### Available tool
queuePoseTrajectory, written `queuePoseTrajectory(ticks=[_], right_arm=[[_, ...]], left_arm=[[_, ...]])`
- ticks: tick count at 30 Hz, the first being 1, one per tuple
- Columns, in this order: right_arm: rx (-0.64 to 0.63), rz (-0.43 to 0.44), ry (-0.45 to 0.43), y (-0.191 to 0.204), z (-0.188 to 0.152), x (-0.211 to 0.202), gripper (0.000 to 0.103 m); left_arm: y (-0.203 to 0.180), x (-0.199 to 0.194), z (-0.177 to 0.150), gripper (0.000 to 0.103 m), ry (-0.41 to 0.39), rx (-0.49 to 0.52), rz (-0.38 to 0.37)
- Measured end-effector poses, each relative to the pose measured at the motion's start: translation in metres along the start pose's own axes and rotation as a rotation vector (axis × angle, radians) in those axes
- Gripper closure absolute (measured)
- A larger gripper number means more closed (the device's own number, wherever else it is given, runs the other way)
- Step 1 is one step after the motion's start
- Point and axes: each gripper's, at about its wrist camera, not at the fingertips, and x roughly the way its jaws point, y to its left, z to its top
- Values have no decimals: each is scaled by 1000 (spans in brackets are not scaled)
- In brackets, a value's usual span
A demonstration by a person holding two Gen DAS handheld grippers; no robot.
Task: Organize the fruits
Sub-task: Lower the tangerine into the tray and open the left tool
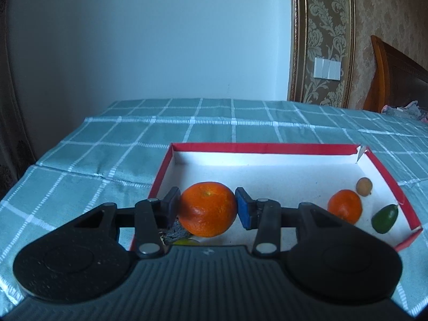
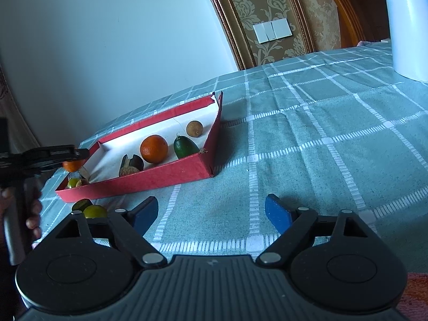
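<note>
Orange mandarin (image 1: 207, 209) is being clamped by my left gripper (image 1: 208, 208) over the red box (image 1: 267, 148); my right gripper (image 2: 211, 214) is hovering wide beside the "Midea" kettle (image 2: 409, 24).

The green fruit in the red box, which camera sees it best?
The right wrist view: the green fruit lies whole and unblocked near the box's front wall. The left wrist view shows it too, but squeezed toward the picture's right edge, in the box's corner.
</note>
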Motion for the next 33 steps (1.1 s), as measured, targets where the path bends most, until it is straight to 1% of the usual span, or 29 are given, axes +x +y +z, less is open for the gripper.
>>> queuePoseTrajectory(ticks=[1, 5, 13, 16, 20, 22, 27, 28, 29, 31, 33], right_arm=[[1, 4, 0, 0, 0, 0, 14], [1, 14, 2, 1, 0, 1, 10], [4, 17, 1, 0, 0, 1, 9], [4, 17, 1, 0, 0, 1, 9], [4, 17, 1, 0, 0, 1, 9], [6, 18, 1, 0, 0, 1, 9], [6, 18, 0, 0, 0, 1, 9], [6, 18, 0, 0, 0, 1, 9], [6, 18, 1, 0, 0, 1, 9], [7, 19, 0, 0, 0, 1, 9], [7, 18, 0, 0, 0, 1, 9]], left_arm=[[0, 4, -1, 62, 9, 1, 3], [-6, 9, -3, 62, -5, 39, 17], [-18, 12, -7, 62, -21, 93, 25], [-22, 10, -9, 62, -23, 107, 18], [-29, 7, -12, 62, -14, 124, -18], [-33, 7, -15, 61, 8, 141, -36], [-42, 11, -22, 59, 32, 178, -16], [-42, 12, -22, 58, 37, 177, -12], [-41, 12, -23, 52, 35, 174, -3], [-40, 9, -23, 46, 23, 168, 6], [-38, 6, -21, 43, 11, 164, 7]])
